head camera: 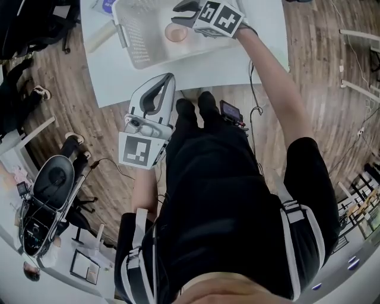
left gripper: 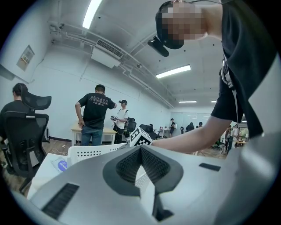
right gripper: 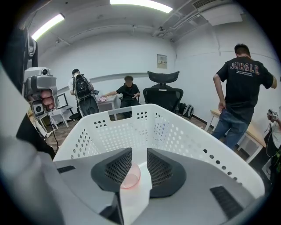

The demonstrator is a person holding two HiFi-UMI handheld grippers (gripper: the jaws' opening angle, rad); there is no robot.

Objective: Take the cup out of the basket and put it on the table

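Note:
A translucent pink cup [head camera: 176, 32] lies on the floor of the white perforated basket [head camera: 135, 43] on the white table [head camera: 196, 74]. My right gripper [head camera: 181, 13] hangs over the basket's right side, just above the cup, tilted downward. In the right gripper view its jaws stand slightly apart, and the cup [right gripper: 130, 178] shows in the gap below them, untouched, inside the basket [right gripper: 199, 143]. My left gripper [head camera: 169, 80] sits low at the table's near edge, pointing about level. Its jaws meet at the tips [left gripper: 140, 148] with nothing between them.
A small blue-labelled packet [left gripper: 62, 165] lies on the table left of the basket. Wooden floor surrounds the table, with an office chair [head camera: 53, 178] at the lower left. Several people stand or sit around desks in the room beyond.

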